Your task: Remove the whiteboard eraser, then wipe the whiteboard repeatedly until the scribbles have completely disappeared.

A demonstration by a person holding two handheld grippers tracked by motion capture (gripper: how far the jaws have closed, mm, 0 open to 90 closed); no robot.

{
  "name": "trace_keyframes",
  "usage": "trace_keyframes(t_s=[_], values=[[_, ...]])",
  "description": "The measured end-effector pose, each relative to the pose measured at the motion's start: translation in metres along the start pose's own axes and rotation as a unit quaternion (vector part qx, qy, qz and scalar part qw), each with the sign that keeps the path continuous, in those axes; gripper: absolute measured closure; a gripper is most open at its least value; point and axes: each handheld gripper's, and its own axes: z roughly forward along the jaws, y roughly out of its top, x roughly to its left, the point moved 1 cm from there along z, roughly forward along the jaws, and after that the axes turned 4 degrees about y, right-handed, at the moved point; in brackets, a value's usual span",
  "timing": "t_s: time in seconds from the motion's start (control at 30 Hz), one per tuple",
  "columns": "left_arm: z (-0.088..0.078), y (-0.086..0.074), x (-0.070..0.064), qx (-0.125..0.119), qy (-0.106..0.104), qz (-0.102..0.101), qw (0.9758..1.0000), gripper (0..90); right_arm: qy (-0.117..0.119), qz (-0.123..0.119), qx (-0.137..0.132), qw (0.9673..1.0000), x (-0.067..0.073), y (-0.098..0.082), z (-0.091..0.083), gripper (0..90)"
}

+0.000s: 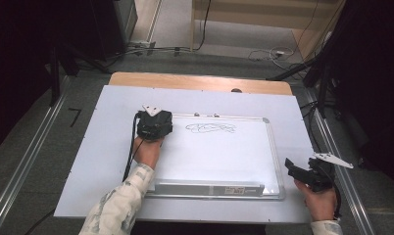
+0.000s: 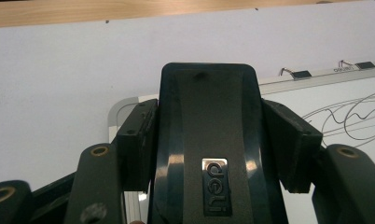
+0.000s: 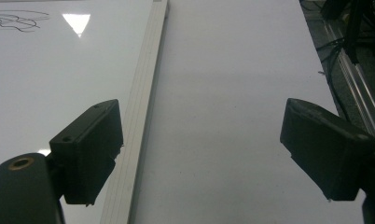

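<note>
The left gripper (image 2: pixel 213 154) was clamped on a dark whiteboard eraser (image 2: pixel 209 140), its two black jaws pressing the eraser's sides; a small metal "deli" badge (image 2: pixel 215 185) showed on the eraser's back. In the high view this gripper (image 1: pixel 154 125) sat over the far left corner of the whiteboard (image 1: pixel 219 156), held by the person's left hand (image 1: pixel 147 152), with a patterned sleeve (image 1: pixel 117 205) running back to the near edge. Whether the eraser touched the board surface could not be told.

The right gripper (image 3: pixel 199 154) stood with its jaws spread wide and nothing between them. Its left jaw hung over the whiteboard's right frame (image 3: pixel 139 112), its right jaw over the bare white sheet (image 3: pixel 232 93). In the high view the right gripper (image 1: pixel 303 174) was just off the whiteboard's near right corner, held by the right hand (image 1: pixel 320 200).

The whiteboard lay flat on the white sheet (image 1: pixel 111 147), which covered a wooden table (image 1: pixel 200 81). A black scribble (image 1: pixel 210 128) was drawn near the board's far edge, right of the eraser and apart from it. Two metal hanging clips (image 1: pixel 207 115) sat on the far frame. A pen tray (image 1: pixel 209 188) ran along the near frame.

Cables (image 1: pixel 263 53) lay on the floor beyond the table.
</note>
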Motion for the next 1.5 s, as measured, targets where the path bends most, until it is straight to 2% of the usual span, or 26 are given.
trace_keyframes(t_s=[0.6, 1.03, 1.1, 1.37, 1.5], values=[[0.003, 0.0, -0.008, 0.001, -0.01, -0.004, 0.9999, 40.5, -0.002, 0.003, 0.0, 1.0, -0.002, -0.002, -0.003, 11.8], [0.004, 0.003, -0.017, 0.002, -0.019, 0.003, 0.9998, 40.5, -0.003, 0.002, 0.001, 1.0, -0.003, -0.002, -0.002, 11.8], [0.005, 0.003, -0.02, 0.003, -0.022, 0.0, 0.9998, 40.5, -0.003, 0.001, 0.001, 1.0, -0.003, -0.002, -0.002, 11.8], [0.003, 0.011, -0.036, -0.001, -0.03, 0.012, 0.9995, 40.5, -0.001, 0.004, 0.002, 1.0, -0.003, -0.002, -0.002, 11.8], [0.006, 0.011, -0.043, 0.005, -0.036, 0.018, 0.9992, 40.5, 0.0, 0.003, 0.002, 1.0, -0.003, -0.002, -0.002, 11.8]])
